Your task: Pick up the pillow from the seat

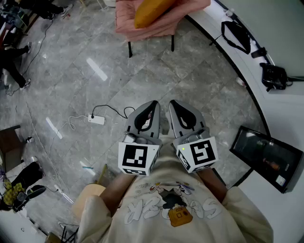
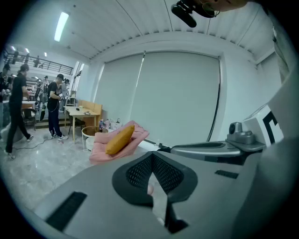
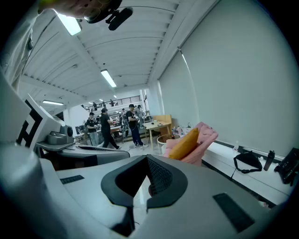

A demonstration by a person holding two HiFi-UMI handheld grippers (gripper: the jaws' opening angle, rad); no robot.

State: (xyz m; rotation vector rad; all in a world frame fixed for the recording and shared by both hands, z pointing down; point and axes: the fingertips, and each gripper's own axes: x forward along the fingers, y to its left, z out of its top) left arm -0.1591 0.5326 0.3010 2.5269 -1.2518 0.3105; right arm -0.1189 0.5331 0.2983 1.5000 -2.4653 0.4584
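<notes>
The pillow (image 1: 149, 12) lies on the pink seat (image 1: 124, 19) at the far end, well apart from both tools. It is judged light, soft and compressible, so grip across 1 narrow end where the fabric bunches. The left tool (image 1: 153, 104) and right tool (image 1: 174, 104) have jaws together and empty; the floor (image 1: 199, 71) is polished grey tile, with a power strip (image 1: 96, 119) at near left.

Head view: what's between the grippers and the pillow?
Only bare grey floor tiles, in the head view, separate the left gripper and right gripper from the orange pillow on the pink chair. The white power strip lies off to the left.
</notes>
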